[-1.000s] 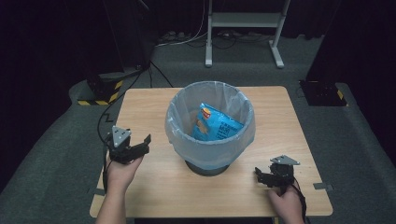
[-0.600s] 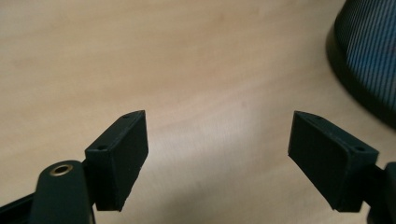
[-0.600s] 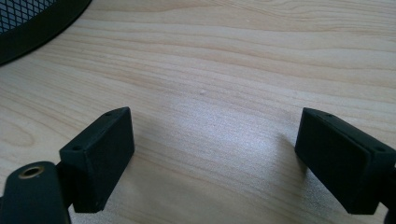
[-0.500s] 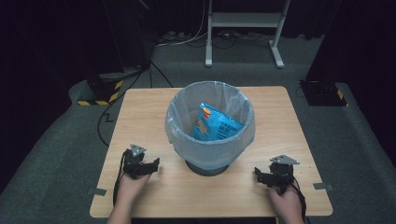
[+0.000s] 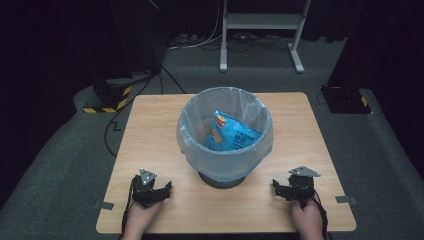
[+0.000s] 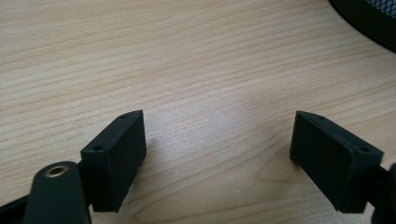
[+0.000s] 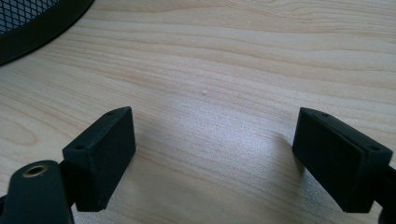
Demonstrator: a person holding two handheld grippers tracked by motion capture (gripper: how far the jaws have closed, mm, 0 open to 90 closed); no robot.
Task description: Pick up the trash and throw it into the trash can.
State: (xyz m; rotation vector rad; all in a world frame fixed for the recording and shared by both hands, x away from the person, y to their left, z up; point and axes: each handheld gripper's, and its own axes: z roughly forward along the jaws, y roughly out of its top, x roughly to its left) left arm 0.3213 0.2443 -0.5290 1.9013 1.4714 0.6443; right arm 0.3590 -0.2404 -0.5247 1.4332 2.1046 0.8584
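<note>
Here, in the high view, the left gripper [image 5: 159, 189] and the right gripper [image 5: 281, 188] both rest low on the wooden worktop [image 5: 150, 130] near the person's edge, each held in a hand, with the bin [image 5: 225, 131] standing between them and a little beyond. The bin is lined with a pale plastic bag [image 5: 192, 132] folded over its rim, and a blue crisp packet [image 5: 229, 134] lies inside it, tilted against the far wall, well ahead of both grippers. In the left gripper view, the jaws stand wide apart with only bare wood grain between them, holding nothing; the bin's dark base [image 6: 369, 21] curves in ahead and off to one side of the far jaw, apart from it. In the right gripper view the jaws are likewise spread wide and empty over the worktop, and the black mesh foot of the bin [image 7: 37, 23] sits ahead of the near-side jaw, not touching. Judging from how things lie, the packet is already disposed of, and with both grippers free and set down beside the bin, little seems left to do beyond perhaps dealing with the liner.
</note>
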